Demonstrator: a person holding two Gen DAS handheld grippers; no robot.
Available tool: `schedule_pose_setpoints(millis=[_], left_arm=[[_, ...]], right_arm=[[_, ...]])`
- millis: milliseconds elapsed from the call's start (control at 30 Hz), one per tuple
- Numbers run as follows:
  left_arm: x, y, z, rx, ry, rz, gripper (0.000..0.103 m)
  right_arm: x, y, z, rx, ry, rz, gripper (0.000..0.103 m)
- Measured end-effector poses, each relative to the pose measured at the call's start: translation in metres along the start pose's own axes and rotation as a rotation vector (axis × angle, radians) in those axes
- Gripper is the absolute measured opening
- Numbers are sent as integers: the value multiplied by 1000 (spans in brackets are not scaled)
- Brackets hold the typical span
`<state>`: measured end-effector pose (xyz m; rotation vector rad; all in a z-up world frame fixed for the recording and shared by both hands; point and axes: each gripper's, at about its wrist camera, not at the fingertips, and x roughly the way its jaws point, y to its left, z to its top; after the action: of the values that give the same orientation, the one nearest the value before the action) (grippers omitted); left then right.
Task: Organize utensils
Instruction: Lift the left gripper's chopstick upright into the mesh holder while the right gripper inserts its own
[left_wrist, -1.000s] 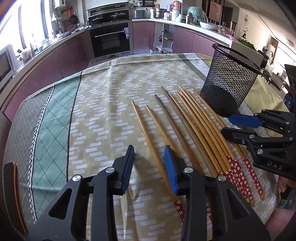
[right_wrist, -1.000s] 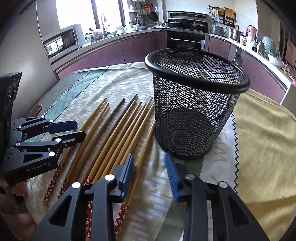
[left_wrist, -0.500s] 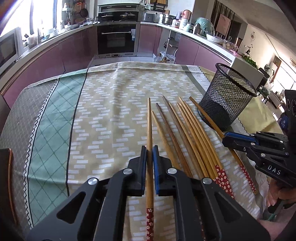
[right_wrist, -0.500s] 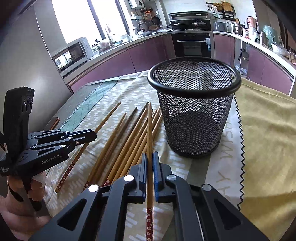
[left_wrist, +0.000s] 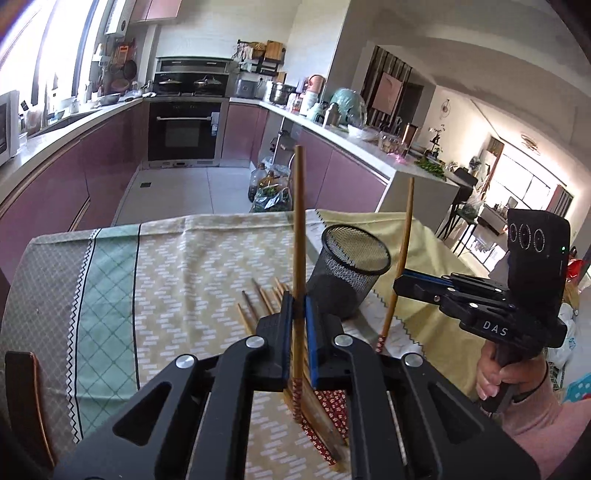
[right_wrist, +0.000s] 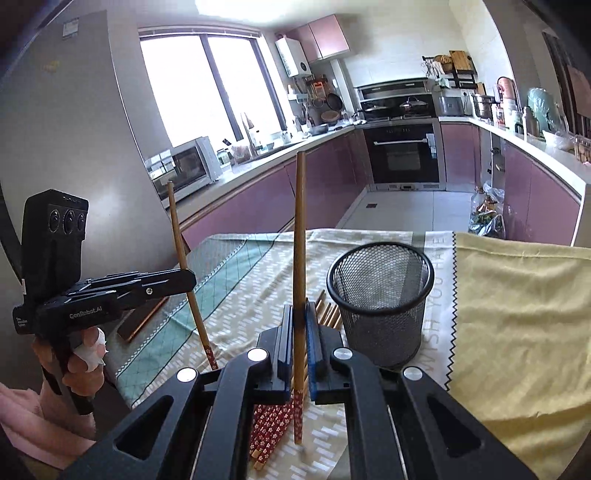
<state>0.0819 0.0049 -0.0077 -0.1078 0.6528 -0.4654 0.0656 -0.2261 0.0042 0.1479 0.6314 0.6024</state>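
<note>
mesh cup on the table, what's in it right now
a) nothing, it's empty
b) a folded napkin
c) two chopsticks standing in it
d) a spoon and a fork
a: the right wrist view looks down into the mesh cup and shows only bare mesh, while each claw, left and right, holds one chopstick in the air, well clear of the cup.

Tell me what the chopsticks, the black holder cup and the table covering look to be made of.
Chopsticks: apparently wood or bamboo, tan with visible grain, and a red flower-patterned handle end that looks painted or wrapped.
Holder cup: seemingly black-coated metal mesh; light shows through the fine grid, under a solid rim.
Table covering: woven fabric, matte and creased, with a printed pattern and a zigzag-cut yellow edge.
</note>
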Motion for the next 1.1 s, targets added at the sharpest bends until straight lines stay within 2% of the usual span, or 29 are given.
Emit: schedule_pose_setpoints(millis=[333,500,700,833,1100], left_arm=[[-20,-25,53,20,-159,-67,7],[-12,-41,83,39,-216,-86,7],[11,-54,104,42,-235,-97,7],[38,-60,104,49,-201,-73,7],[107,-58,84,84,-29,-56,7]], right_arm=[[-34,-3,44,-44,-132,6,6],[-47,-10,68,-63,-191,-28,6],[-47,-27,85,-74,-237,-107,6],[-26,-46,86,-47,-176,-127,6],[24,-62,71,-32,35,-126,6]])
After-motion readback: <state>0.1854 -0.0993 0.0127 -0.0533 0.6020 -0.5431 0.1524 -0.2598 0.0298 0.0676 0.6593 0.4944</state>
